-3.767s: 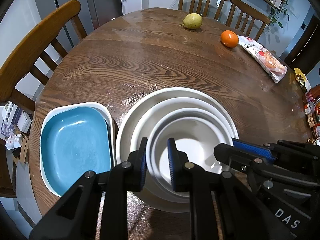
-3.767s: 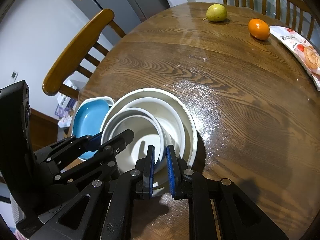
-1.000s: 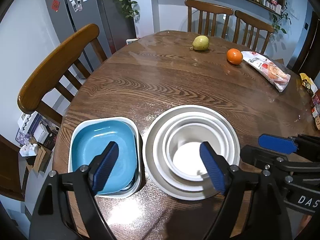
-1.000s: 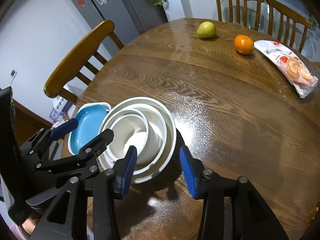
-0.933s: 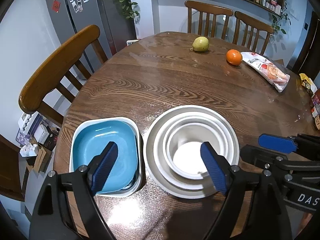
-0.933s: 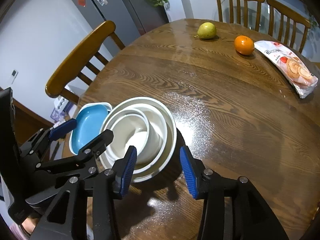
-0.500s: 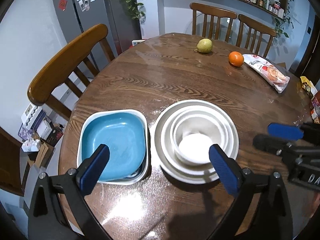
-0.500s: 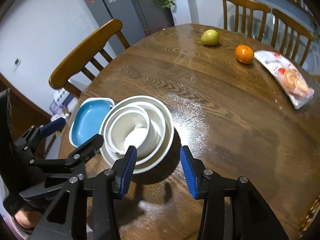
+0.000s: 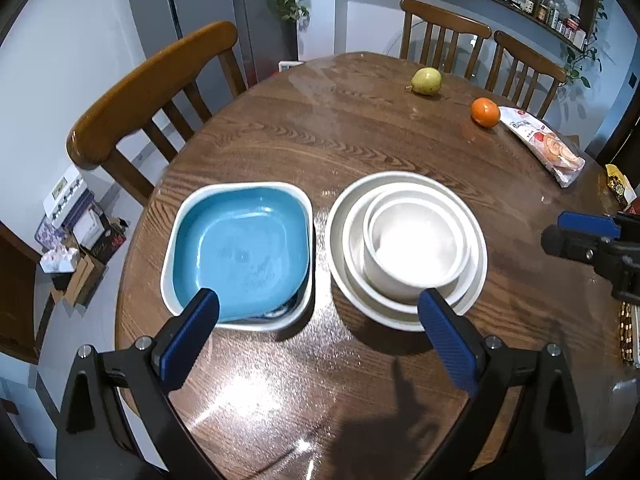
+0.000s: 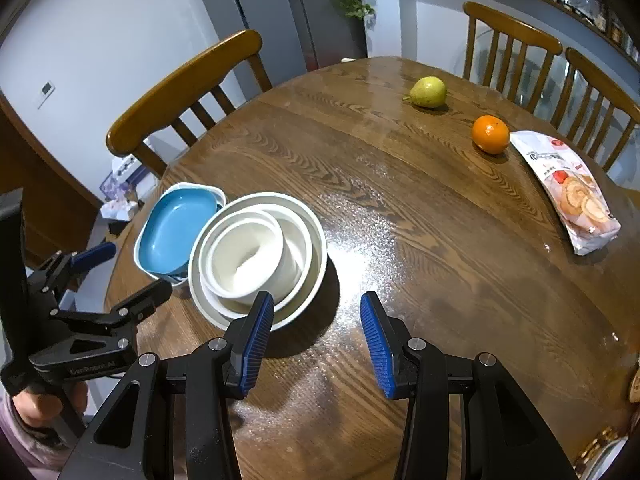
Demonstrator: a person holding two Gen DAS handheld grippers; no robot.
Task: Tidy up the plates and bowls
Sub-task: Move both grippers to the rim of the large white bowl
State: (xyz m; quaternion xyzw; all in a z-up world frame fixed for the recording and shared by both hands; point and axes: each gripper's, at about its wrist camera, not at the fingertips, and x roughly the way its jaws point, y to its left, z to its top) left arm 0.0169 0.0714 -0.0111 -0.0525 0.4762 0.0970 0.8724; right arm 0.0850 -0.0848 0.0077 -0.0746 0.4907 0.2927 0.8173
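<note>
A stack of round white bowls (image 9: pixel 416 248) (image 10: pixel 256 256), nested one inside another, sits on the round wooden table (image 9: pixel 360 148). Just to its left lies a blue square dish (image 9: pixel 240 248) (image 10: pixel 176 228) resting in a white-rimmed one. My left gripper (image 9: pixel 316 308) hovers above the near table edge, open wide, with nothing between its blue pads. It shows at the left of the right wrist view (image 10: pixel 132 268), with a hand on its handle. My right gripper (image 10: pixel 316 304) is open and empty, just right of the bowl stack and nearer than it.
A pear (image 9: pixel 427 81), an orange (image 9: pixel 485 112) and a snack packet (image 9: pixel 544 146) lie at the far right of the table. Wooden chairs (image 9: pixel 152 92) stand at the left and far sides. A grey fridge (image 9: pixel 200 8) stands behind.
Both grippers let go of the bowl rims and drew back and up from the stack. Over the last second the left jaws spread wider and the dishes look smaller and farther.
</note>
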